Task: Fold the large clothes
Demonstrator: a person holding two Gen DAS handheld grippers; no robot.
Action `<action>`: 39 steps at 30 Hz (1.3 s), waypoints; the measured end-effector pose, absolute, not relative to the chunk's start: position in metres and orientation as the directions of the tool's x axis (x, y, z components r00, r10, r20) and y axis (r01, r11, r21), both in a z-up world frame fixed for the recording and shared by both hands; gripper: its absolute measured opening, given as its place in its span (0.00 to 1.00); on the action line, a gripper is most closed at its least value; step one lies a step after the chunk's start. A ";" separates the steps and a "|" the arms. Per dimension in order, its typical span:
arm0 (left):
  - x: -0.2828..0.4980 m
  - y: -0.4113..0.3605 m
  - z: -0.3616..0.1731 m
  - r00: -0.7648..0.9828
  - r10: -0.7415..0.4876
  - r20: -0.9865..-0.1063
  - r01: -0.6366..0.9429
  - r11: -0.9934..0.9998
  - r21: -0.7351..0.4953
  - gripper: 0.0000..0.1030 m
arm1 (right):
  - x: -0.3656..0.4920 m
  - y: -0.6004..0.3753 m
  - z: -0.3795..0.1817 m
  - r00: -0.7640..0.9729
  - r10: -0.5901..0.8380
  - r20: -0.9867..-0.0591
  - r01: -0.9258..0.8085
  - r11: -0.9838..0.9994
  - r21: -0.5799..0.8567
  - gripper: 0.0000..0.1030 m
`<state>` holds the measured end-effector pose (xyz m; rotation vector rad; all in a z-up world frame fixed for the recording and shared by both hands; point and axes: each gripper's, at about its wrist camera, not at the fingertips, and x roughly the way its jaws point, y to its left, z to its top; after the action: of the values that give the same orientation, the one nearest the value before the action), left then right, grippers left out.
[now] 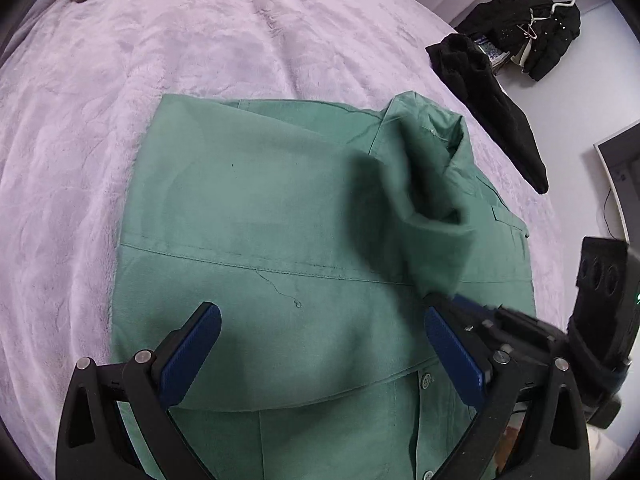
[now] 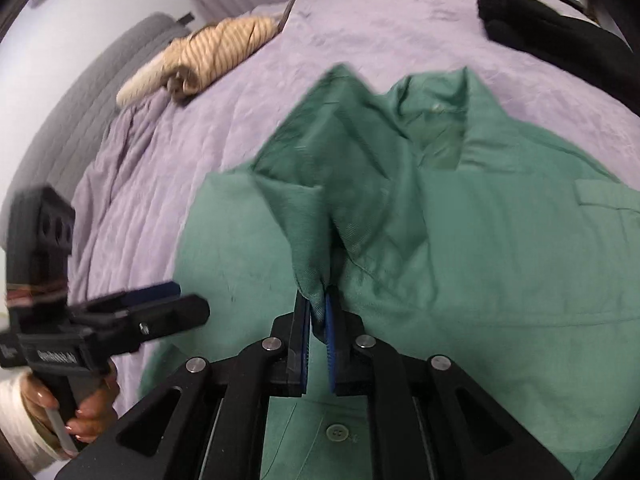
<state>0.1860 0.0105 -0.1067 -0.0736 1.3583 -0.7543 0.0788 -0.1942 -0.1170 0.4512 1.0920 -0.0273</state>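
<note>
R gripper (image 2: pixel 318 320) is pinching a bunched sleeve of the green shirt (image 1: pixel 256 208), lying mid-bed on the purple blanket (image 1: pixel 100 100). L gripper (image 1: pixel 316 356) is hovering wide, empty. Fold-in step; next: lay sleeve flat across body.

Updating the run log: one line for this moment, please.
right gripper: shut on green shirt, fold lifted | left gripper: open, above shirt | surface: purple blanket
</note>
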 end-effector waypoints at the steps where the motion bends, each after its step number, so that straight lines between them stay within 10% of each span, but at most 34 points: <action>1: 0.184 0.008 -0.109 0.004 -0.527 -0.850 0.439 0.764 -0.472 0.99 | 0.078 -0.189 -0.128 0.431 0.206 -0.879 0.243 0.911 0.333 0.12; 8: 0.170 -0.026 -0.121 -0.092 -0.541 -0.836 0.448 0.727 -0.520 0.99 | 0.036 -0.211 -0.137 0.426 0.336 -0.840 0.311 0.818 0.485 0.47; 23: 0.155 -0.066 -0.124 -0.060 -0.445 -0.894 0.482 0.771 -0.416 0.99 | -0.151 -0.372 -0.113 0.573 0.121 -0.810 0.704 0.433 0.563 0.47; 33: 0.201 -0.089 -0.124 0.035 -0.410 -0.911 0.487 0.803 -0.343 0.99 | -0.087 -0.479 -0.131 0.621 0.089 -0.779 0.695 0.398 0.599 0.47; 37: 0.218 -0.100 -0.131 0.075 -0.360 -0.930 0.478 0.831 -0.283 0.58 | -0.058 -0.499 -0.160 0.654 0.174 -0.736 0.668 0.324 0.670 0.47; 39: 0.219 -0.101 -0.128 0.094 -0.340 -0.936 0.485 0.836 -0.255 0.44 | -0.047 -0.497 -0.166 0.642 0.210 -0.737 0.663 0.330 0.672 0.03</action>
<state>0.2191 -0.1010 -0.1281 0.1302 1.3442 -0.6143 -0.0474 -0.4972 -0.1665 1.2333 0.8684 -0.3508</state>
